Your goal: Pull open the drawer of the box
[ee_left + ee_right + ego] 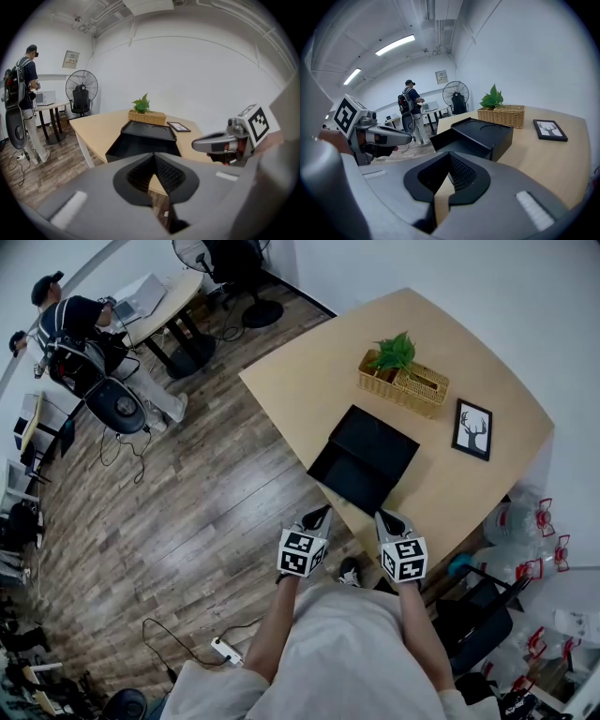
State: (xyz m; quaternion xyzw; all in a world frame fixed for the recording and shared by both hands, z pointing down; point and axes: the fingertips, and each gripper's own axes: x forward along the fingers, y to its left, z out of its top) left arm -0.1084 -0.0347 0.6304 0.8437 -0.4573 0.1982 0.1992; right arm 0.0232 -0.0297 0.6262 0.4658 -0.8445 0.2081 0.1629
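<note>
Pale table; at its near edge, black box with drawer already drawn out. Nearer, left gripper and right gripper, both pinched closed, empty, touching nothing. Risk of dragging the drawer off the edge by pulling further.

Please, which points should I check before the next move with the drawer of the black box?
1. Drawer pulled out of the black box: ok, it stands open.
2. Left gripper empty, jaws together: ok.
3. Right gripper empty, jaws together: ok.
4. Both grippers apart from the drawer, at the table's near edge: ok.
5. Basket and picture frame apart from the box: ok.
</note>
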